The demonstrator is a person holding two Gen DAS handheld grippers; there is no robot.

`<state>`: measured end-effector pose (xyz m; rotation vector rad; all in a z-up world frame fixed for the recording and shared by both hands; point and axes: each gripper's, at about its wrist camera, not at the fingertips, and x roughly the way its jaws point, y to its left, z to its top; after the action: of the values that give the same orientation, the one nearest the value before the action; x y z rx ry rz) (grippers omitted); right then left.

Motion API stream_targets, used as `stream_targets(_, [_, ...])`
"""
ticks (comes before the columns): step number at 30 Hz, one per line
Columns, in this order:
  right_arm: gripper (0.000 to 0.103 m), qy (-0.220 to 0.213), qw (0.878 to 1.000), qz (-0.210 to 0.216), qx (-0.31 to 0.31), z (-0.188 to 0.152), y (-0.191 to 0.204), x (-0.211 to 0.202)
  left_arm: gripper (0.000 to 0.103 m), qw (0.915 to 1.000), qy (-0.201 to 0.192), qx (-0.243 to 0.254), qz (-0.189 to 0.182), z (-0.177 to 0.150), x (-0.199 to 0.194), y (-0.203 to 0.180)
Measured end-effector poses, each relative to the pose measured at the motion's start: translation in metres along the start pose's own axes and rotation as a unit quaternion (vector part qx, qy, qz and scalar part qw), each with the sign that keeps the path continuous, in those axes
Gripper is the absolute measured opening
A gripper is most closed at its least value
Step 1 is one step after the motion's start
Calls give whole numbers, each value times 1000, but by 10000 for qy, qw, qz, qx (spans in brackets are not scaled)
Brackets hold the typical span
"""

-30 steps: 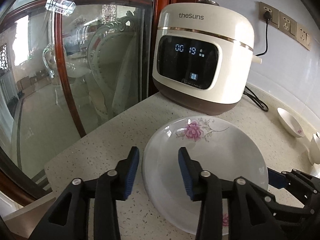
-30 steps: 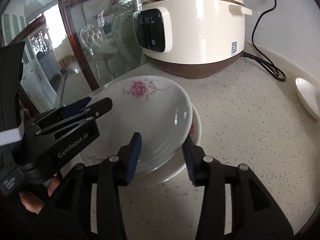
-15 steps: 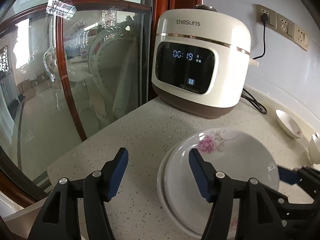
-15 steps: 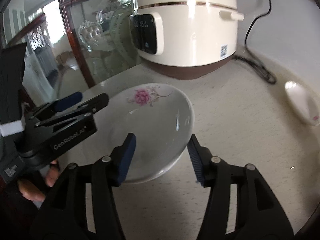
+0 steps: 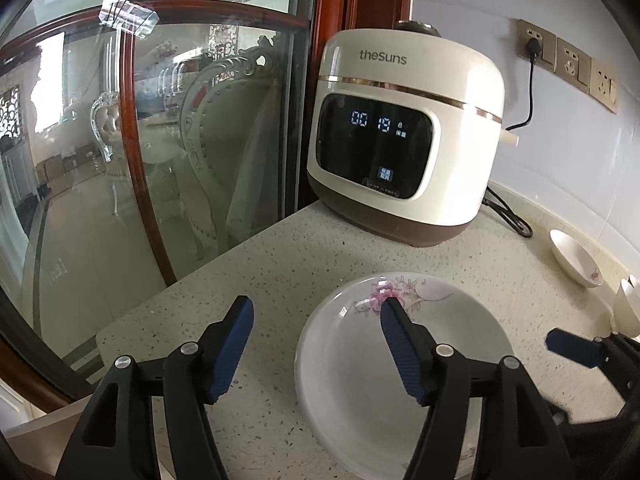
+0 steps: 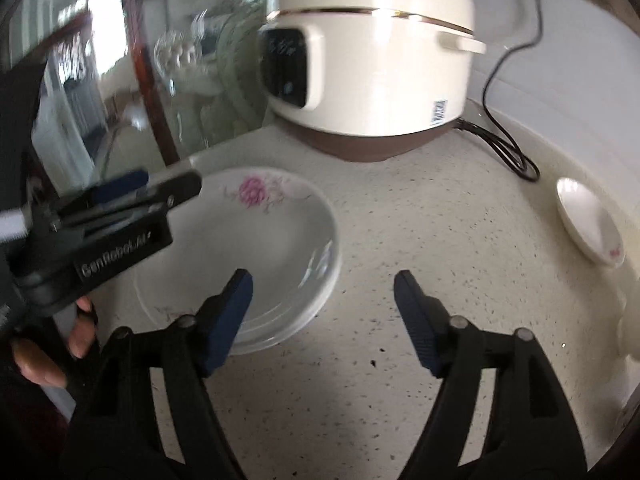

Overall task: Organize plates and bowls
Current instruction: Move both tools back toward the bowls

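Note:
A white plate with a pink flower (image 5: 352,364) (image 6: 276,236) lies nested on a second white plate on the speckled counter. My left gripper (image 5: 316,348) hovers at the stack's left rim. Its jaws are opening and its pads touch nothing; the right finger (image 5: 400,352) hangs over the plate. My right gripper (image 6: 324,316) is at the stack's right rim. Its jaws are also opening, and the left finger (image 6: 230,316) sits over the plate edge without pressing it. Each view shows the other gripper at its side (image 5: 572,348) (image 6: 120,188). A small white flowered bowl (image 5: 576,258) (image 6: 588,220) sits far right.
A cream rice cooker (image 5: 404,136) (image 6: 368,52) stands at the back, its black cable (image 5: 516,220) trailing along the wall. A curved glass partition (image 5: 120,160) borders the counter's left edge. Another white dish (image 5: 628,304) shows at the right edge. A hand (image 6: 48,356) holds the left gripper.
Both grippers have let go of the top plate, which has settled squarely onto the lower one. Both pairs of jaws have spread wider, and the right gripper has shifted off to the stack's right.

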<state>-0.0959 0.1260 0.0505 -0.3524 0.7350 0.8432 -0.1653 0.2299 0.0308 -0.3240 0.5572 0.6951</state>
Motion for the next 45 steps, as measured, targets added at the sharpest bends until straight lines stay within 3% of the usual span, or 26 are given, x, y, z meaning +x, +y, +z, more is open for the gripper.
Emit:
stream_targets(4, [77, -47, 9976, 8, 696, 1, -27, 0, 70, 9999, -31, 65, -135, -1, -2, -6])
stream_targets(11, [77, 68, 9930, -107, 1176, 0, -52, 3, 77, 9983, -102, 318, -476, -1, -16, -34])
stream_targets(19, [77, 5, 9733, -1040, 2048, -8, -126, -11, 87, 9879, 17, 609, -1424, 29, -21, -110])
stream_targets(22, [77, -40, 9690, -1367, 2059, -13, -137, -18, 89, 9850, 190, 454, -1652, 49, -4, -146])
stream_targets(27, [77, 9, 9590, -1716, 2255, -26, -168, -29, 90, 9719, 970, 78, -2146, 71, 54, -210])
stream_targets(35, [71, 126, 9317, -2331, 2783, -45, -201, -43, 90, 9497, 1875, -146, -2503, 59, 147, -282])
stream_targets(38, [71, -75, 9282, -2381, 2858, -43, -201, -56, 89, 9513, 1920, 37, -2413, 54, 161, -300])
stream_targets(40, [71, -337, 9285, -2239, 2944, -42, -199, -69, 89, 9546, 1730, 185, -2417, 54, 159, -307])
stream_targets(43, [71, -646, 9247, -2185, 3051, -42, -198, -82, 88, 9521, 1732, 171, -2515, 51, 162, -311])
stream_targets(45, [71, -881, 9203, -2206, 3108, -42, -198, -89, 82, 9556, 1618, 248, -2450, 49, 163, -315])
